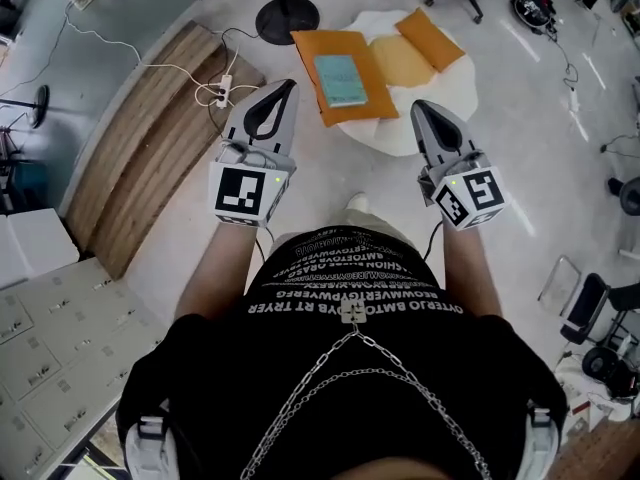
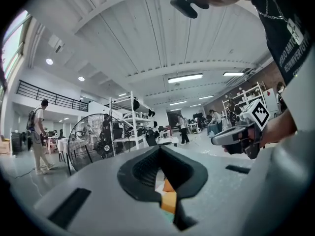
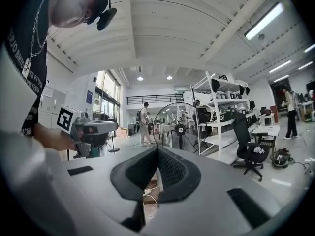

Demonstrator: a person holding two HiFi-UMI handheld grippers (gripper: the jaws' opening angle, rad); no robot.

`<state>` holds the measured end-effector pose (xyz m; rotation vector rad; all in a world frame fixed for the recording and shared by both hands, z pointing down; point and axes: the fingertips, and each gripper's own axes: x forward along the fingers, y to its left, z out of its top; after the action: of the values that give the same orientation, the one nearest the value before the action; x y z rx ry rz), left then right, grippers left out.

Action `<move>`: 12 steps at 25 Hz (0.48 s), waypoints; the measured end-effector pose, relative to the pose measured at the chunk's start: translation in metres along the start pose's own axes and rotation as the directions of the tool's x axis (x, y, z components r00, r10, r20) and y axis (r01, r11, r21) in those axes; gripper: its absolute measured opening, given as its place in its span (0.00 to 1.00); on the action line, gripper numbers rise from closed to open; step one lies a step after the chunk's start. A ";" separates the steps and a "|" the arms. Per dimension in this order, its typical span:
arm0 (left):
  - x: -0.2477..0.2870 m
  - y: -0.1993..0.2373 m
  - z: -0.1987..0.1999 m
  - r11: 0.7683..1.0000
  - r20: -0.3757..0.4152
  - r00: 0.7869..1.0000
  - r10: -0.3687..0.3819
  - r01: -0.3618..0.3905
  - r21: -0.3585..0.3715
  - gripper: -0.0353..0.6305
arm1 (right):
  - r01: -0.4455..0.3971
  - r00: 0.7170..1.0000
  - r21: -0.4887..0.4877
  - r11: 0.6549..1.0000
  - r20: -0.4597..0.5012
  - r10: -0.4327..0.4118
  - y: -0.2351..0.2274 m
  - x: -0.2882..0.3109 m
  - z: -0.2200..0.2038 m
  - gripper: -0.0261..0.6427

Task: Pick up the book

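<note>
A teal book (image 1: 339, 80) lies on an orange envelope (image 1: 310, 53) on a low round white table (image 1: 400, 136) ahead of me in the head view. My left gripper (image 1: 290, 85) is held level just left of the table's near edge, jaws shut and empty, its tip close to the envelope's corner. My right gripper (image 1: 419, 105) hovers at the table's near right edge, also shut and empty. In the left gripper view, a bit of orange envelope (image 2: 169, 200) shows through the gap under the closed tips (image 2: 160, 147). The right gripper view looks over its own shut tips (image 3: 158, 148) at the room.
More orange envelopes (image 1: 430, 36) lie on the table's far side. A black fan-stand base (image 1: 287, 16) stands beyond it. A power strip with cables (image 1: 222, 90) and a wooden platform (image 1: 150, 153) lie at the left. A big fan (image 2: 93, 141), shelves and people stand further off.
</note>
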<state>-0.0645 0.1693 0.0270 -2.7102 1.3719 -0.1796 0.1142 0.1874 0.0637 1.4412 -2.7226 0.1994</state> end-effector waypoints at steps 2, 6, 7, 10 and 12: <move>0.021 -0.002 0.002 1.000 0.004 1.000 0.008 -0.008 0.000 0.06 | -0.005 1.000 0.004 1.000 -0.002 0.005 -0.022 0.003 0.000 0.03; 0.054 -0.007 0.004 1.000 0.014 1.000 0.028 -0.028 0.008 0.06 | -0.013 1.000 0.005 1.000 -0.019 0.013 -0.063 0.008 -0.003 0.03; 0.059 -0.007 0.001 0.999 0.011 0.999 0.032 -0.033 0.007 0.06 | -0.014 1.000 0.004 1.000 -0.027 0.014 -0.072 0.011 -0.006 0.03; 0.071 -0.005 -0.013 0.999 -0.013 0.999 0.043 -0.043 -0.012 0.06 | -0.017 0.998 0.036 0.999 -0.058 0.019 -0.090 0.023 -0.019 0.03; 0.075 0.000 -0.023 0.998 -0.040 0.998 0.052 -0.054 -0.029 0.06 | -0.032 0.995 0.066 0.997 -0.088 0.037 -0.096 0.033 -0.030 0.03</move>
<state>-0.0237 0.1085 0.0543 -2.7047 1.4668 -0.2112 0.1748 0.1110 0.1052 1.3662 -2.6945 0.3474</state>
